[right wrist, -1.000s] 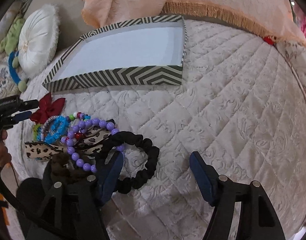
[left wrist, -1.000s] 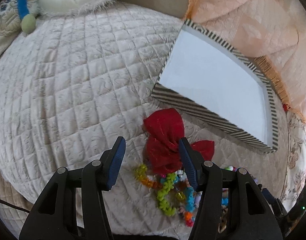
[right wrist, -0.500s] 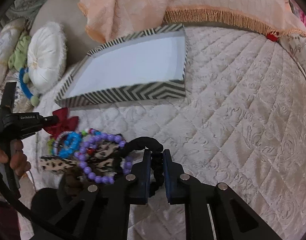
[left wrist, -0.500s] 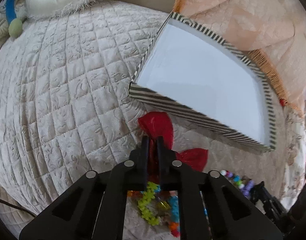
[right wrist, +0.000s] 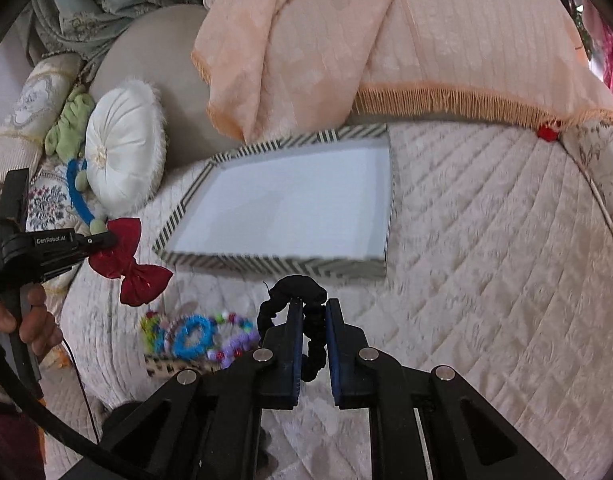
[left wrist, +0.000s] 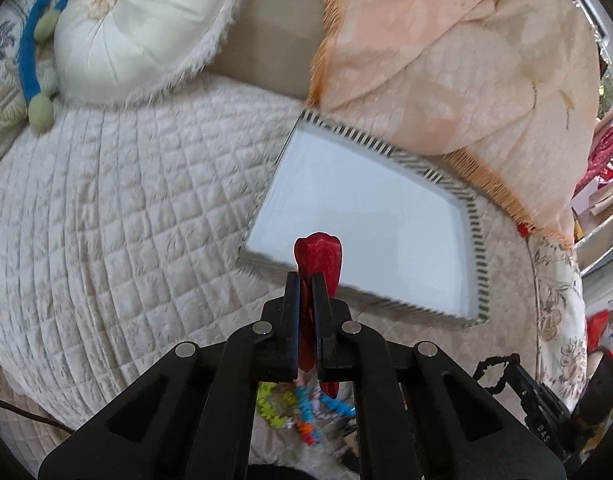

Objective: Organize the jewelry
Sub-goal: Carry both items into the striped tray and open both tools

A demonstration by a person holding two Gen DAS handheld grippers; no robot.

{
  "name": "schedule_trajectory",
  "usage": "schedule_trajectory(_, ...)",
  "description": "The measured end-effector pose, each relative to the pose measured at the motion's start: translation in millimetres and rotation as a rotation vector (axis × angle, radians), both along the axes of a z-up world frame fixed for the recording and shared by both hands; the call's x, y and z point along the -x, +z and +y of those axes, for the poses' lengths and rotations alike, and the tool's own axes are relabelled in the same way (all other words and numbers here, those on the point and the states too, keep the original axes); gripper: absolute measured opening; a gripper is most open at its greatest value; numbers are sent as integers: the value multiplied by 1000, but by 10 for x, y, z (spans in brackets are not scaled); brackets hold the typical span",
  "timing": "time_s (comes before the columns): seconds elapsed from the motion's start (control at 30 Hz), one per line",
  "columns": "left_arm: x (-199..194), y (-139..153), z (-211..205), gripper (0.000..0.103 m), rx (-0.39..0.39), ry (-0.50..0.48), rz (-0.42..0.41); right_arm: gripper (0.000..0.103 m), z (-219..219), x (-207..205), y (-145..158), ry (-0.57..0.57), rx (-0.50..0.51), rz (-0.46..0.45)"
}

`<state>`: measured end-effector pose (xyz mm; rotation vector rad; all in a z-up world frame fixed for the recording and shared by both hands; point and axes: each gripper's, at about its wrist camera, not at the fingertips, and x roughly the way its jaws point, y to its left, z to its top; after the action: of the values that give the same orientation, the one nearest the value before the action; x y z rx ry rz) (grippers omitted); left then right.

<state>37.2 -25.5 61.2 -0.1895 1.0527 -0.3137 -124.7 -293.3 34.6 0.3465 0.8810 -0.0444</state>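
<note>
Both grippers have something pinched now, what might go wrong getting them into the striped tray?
The left gripper pinches only part of the red bow, so it may slip. The black scrunchie dangles loose from the right gripper and might catch on the striped tray wall.

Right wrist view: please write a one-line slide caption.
Right gripper holds a black scrunchie before the striped tray; left gripper lifts a red bow.

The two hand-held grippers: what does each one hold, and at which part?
The left hand-held gripper pinches the red bow near its middle knot. The right hand-held gripper pinches the black scrunchie across its band.
</note>
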Motion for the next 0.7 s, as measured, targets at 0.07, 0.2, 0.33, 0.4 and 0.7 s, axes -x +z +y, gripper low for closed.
schedule_trajectory(0.07, -49, 69, -55, 4, 4, -2, -14, 10, -22, -101, 54, -5, 10, -11)
schedule_trajectory(0.2, -256, 128, -180, 4, 11, 3, -25, 10, -98, -368, 92, -16, 18, -19)
schedule_trajectory(0.33, -514, 65, -315, 4, 1, 18, -18, 10, -221, -670, -11, -33, 1, 4)
schedule_trajectory(0.4, -659, -30, -371, 4, -2, 31, 0, 10, -267, -827, -93, -39, -10, 23)
schedule_trajectory(0.7, -1015, -573, -438, 4, -101, 51, 69, 10, -368, -1208, -531, -27, 7, 133)
